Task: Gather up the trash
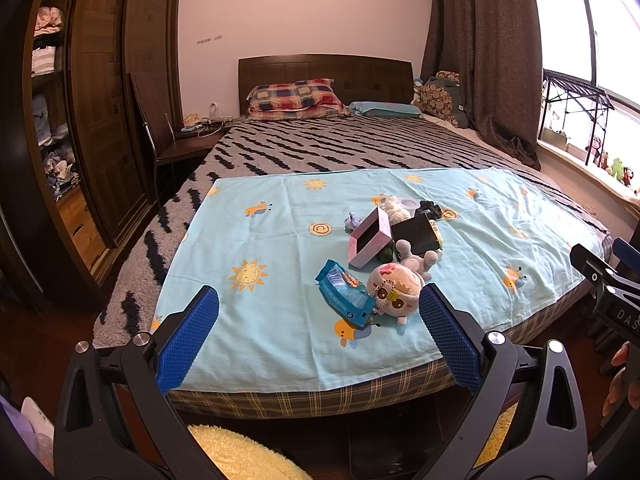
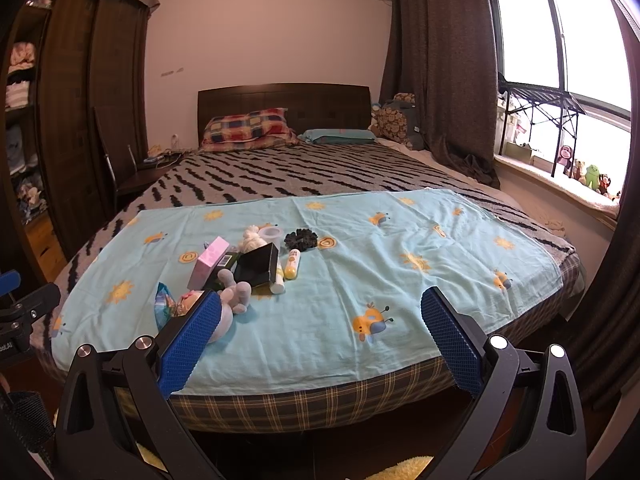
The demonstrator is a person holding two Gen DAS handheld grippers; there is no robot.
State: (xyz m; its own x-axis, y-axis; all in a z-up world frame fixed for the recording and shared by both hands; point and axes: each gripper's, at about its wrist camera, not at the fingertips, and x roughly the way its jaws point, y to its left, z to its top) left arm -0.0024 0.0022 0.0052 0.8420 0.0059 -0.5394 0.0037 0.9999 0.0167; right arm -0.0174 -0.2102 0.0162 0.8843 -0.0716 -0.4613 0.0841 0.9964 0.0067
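A: Where's the trash?

B: A crumpled blue snack wrapper (image 1: 346, 294) lies on the light blue cloth (image 1: 280, 320) spread over the foot of the bed (image 1: 280, 148), toward the cloth's near edge. A big-headed plush doll (image 1: 396, 288) touches its right side.

A: And behind that?

B: A pink box (image 1: 370, 242) lying open toward us, a black box (image 1: 416, 234) tilted beside it, then a white yarn-like toy (image 1: 394, 206), a clear round container (image 2: 272, 235) and a black scrunchie (image 2: 300, 238) nearer the cloth's middle. In the right wrist view a yellow-capped tube (image 2: 291, 266) lies just right of the black box.

A: The claws?

B: The left gripper (image 1: 318, 322) hangs wide apart over the near edge of the bed, holding nothing; the wrapper and doll sit between its blue pads (image 1: 188, 340) in the view. The right gripper (image 2: 320, 322) is equally wide and empty, further right along that edge, over bare cloth.

A: Anything else?

B: Fingers of a hand (image 1: 622, 380) show at the left view's right edge.
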